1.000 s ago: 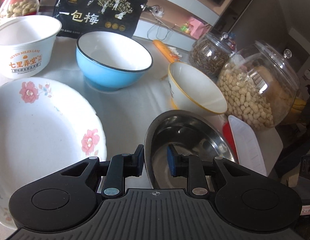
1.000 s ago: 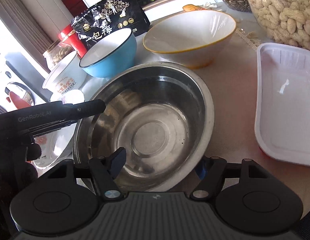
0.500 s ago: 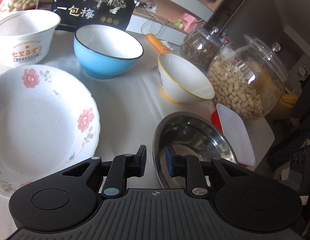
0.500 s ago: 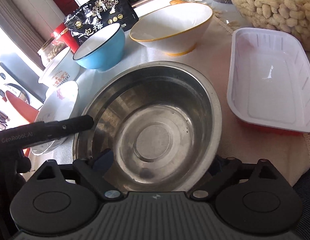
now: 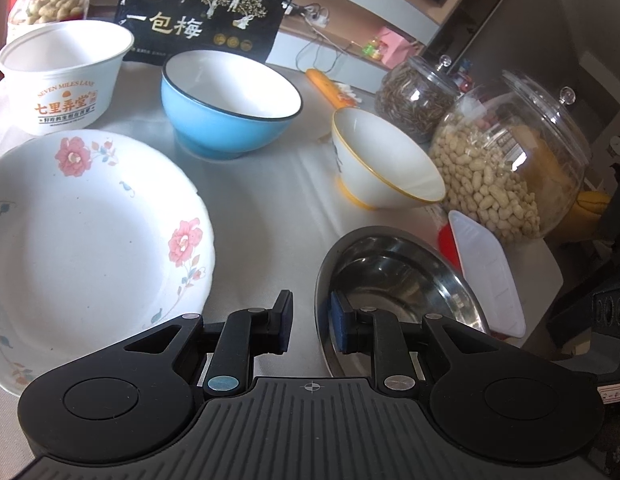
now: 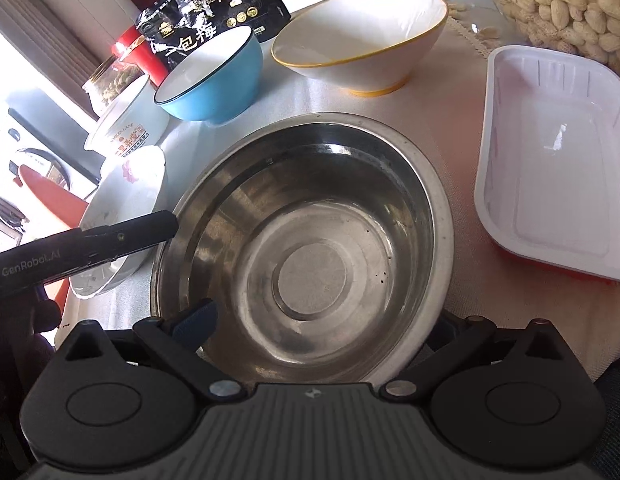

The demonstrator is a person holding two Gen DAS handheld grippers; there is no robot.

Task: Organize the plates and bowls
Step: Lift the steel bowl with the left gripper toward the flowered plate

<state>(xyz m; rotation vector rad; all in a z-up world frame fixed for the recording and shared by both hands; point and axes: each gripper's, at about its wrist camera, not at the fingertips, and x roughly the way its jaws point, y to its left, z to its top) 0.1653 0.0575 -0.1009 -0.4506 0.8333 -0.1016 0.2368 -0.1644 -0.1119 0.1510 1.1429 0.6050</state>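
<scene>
Narrow left tool (image 5: 310,316) astride steel bowl (image 5: 394,280) rim; wide right tool (image 6: 324,318); bowl floor only in right-wrist view.

**Bowls and a plate spread across a kitchen table**

A steel bowl (image 6: 306,256) sits upright and empty at the near edge. Beyond it stand a white bowl with a yellow rim (image 5: 384,164), tilted on its yellow foot, and a blue bowl (image 5: 230,108), white inside with a dark rim. A white paper bowl (image 5: 64,78) with orange lettering stands far left. A flowered white plate (image 5: 82,236) lies flat near the steel bowl, apart from it.
</scene>
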